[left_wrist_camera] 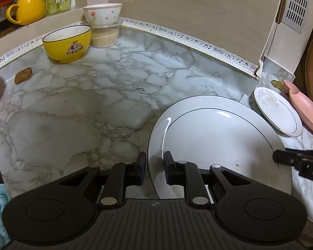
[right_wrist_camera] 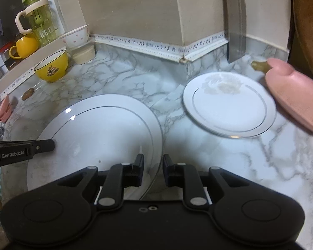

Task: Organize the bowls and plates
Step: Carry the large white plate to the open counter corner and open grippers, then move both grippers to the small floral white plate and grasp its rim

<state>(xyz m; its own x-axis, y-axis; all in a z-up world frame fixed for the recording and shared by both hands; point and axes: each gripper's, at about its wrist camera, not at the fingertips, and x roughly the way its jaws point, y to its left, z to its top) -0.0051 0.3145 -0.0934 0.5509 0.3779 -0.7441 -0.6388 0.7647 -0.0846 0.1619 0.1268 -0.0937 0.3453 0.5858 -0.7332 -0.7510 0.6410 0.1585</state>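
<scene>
Home kitchen. Marble-pattern table (left_wrist_camera: pixel 83 104) runs into a beige wall corner, with a white trim strip (left_wrist_camera: pixel 177 35) printed with music notes along the joint. Crockery all over: big white plate (right_wrist_camera: pixel 98 129), smaller white plate (right_wrist_camera: pixel 229 112), yellow bowl (left_wrist_camera: pixel 67 43), and a white bowl with hearts (left_wrist_camera: pixel 103 13) sitting on a lidded plastic tub (left_wrist_camera: pixel 105 36). Window ledge holds a yellow mug (left_wrist_camera: pixel 26 10) and a green drink bottle (right_wrist_camera: pixel 38 23). Cleaver (right_wrist_camera: pixel 236 23) leans against the wall, wooden board (right_wrist_camera: pixel 308 27) at right, pink tray (right_wrist_camera: pixel 296 95) beside it.
</scene>
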